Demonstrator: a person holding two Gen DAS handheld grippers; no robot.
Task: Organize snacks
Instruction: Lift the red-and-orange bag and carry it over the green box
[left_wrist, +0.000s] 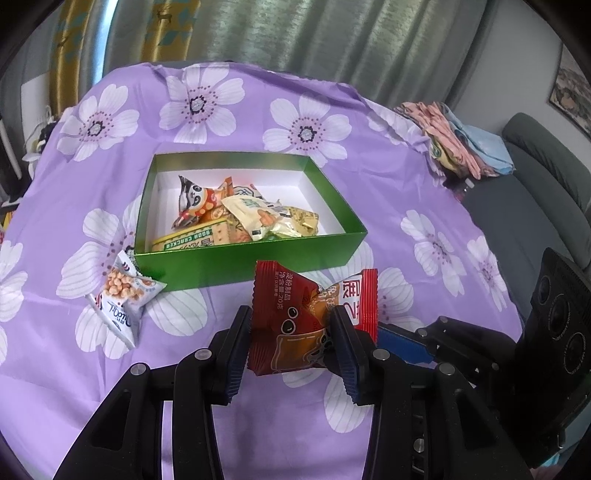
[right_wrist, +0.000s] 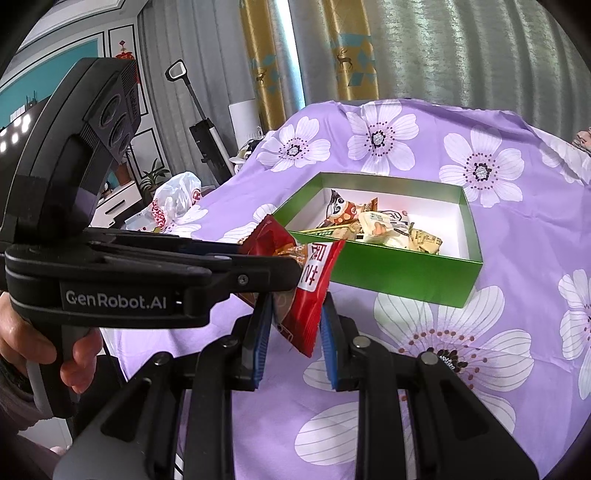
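Left gripper (left_wrist: 290, 336) clamped on red snack packet (left_wrist: 291, 317), both pads pressing its crumpled middle, packet lifted off the purple floral cloth (left_wrist: 424, 192). Packet's long axis runs across the jaws, one crimped end poking out past the right finger. In the right wrist view the same red snack packet (right_wrist: 308, 295) hangs with its free red end between the right gripper (right_wrist: 293, 332) blue pads; the jaws stand partly apart and whether either pad touches the wrapper cannot be told, so looks like a handover or two-handed straighten, my guess.

Key relation: green box (left_wrist: 236, 264) sits straight ahead of the left gripper, just beyond the packet, near wall facing the tool, long side across the view. Box already holds a soda cracker pack (left_wrist: 195, 240) and other wrapped snacks. Left is the nearer arm; move likely forward and over the near wall.

Peanut packet (left_wrist: 123, 295) still out on the cloth, touching or just beside box's near-left corner
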